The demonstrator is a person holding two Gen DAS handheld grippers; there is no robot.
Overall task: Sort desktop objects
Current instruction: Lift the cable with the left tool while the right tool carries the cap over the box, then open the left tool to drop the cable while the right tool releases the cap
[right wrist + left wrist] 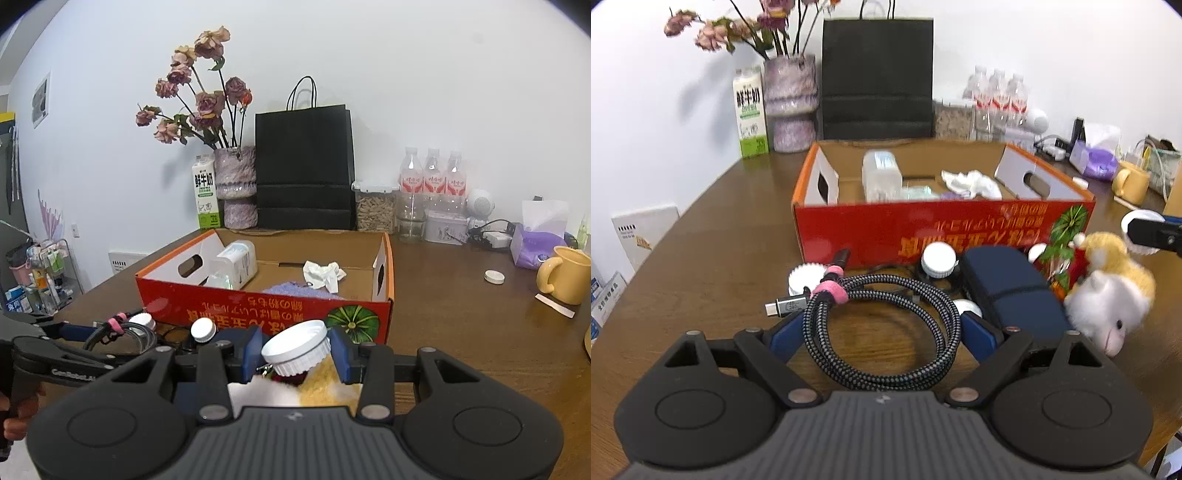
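An open red cardboard box (pixel 871 232) (pixel 192 299) stands mid-table and holds a clear plastic container (pixel 881 177), a crumpled tissue (pixel 323 273) and a purple cloth (pixel 295 288). My left gripper (pixel 882 328) is open, its blue pads either side of a coiled braided cable (pixel 882 332) with a pink strap. My right gripper (pixel 297 354) is shut on a white ribbed cap (pixel 297 345), raised above a plush toy (pixel 1108 295). A navy case (pixel 1008 291) and white caps (pixel 938 260) lie in front of the box.
A black paper bag (pixel 304 166), a vase of dried flowers (pixel 236 184), a milk carton (pixel 205 192) and water bottles (pixel 432 177) line the back wall. A yellow mug (pixel 565 273), a purple tissue pack (pixel 535 247) and a loose white cap (pixel 494 276) sit right.
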